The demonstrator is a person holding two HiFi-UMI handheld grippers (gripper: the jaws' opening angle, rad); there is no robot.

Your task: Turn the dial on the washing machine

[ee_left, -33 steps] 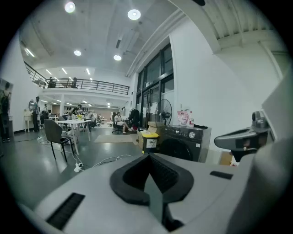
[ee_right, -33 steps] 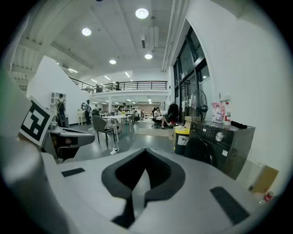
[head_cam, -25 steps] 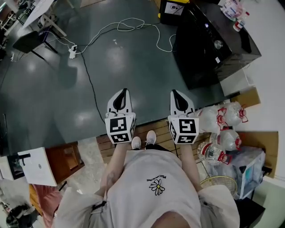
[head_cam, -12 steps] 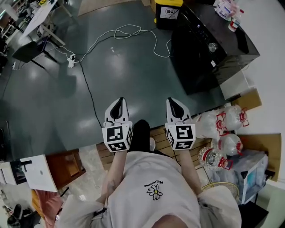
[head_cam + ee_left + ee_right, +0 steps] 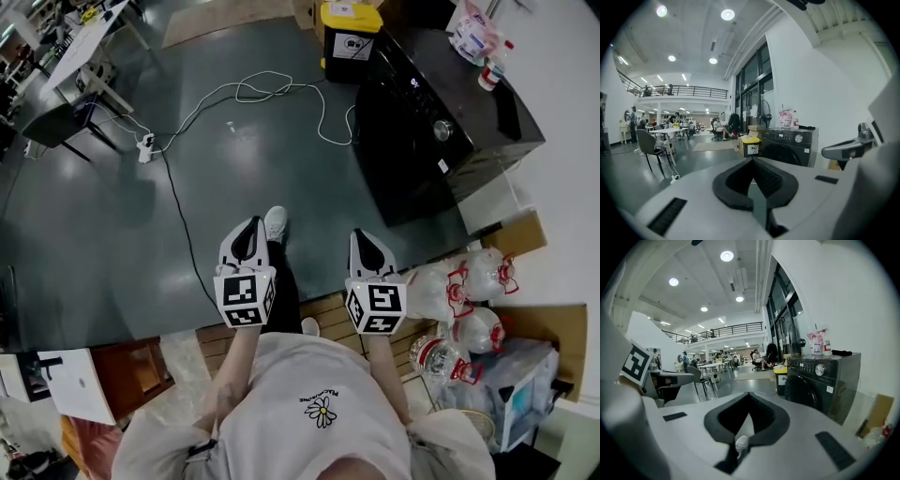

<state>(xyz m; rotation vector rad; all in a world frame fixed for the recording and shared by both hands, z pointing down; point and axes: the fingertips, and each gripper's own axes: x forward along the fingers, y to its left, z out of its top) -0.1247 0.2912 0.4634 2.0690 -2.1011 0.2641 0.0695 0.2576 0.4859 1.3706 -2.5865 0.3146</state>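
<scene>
Black ribbed pads line both tools. The left gripper (image 5: 753, 160) has its jaws drawn together at the tips with nothing between them, and the right gripper (image 5: 748, 397) is the same, showing only floor and the person's shoe (image 5: 275, 223) through the hollow behind the tips. Both are carried level at waist height, side by side, well apart from the target. Ahead and to the right stands the washing machine (image 5: 441, 112), dark-cased, with bottles (image 5: 476, 33) on its lid and a yellow bin (image 5: 349, 25) just beside it. A white cable (image 5: 272, 89) loops across the grey floor (image 5: 112, 206) between. The dial (image 5: 820, 370) is a small round silvery knob on the front control strip. Judgement: it is rigid, smooth and probably slick to rubber, and likely turns in light clicks. Best hold is across its rim, one pad on each side, jaws opened just wider than the knob first, square to the panel. Squeeze firmly and rotate about its own axis. An off-centre grip risks slipping off.
</scene>
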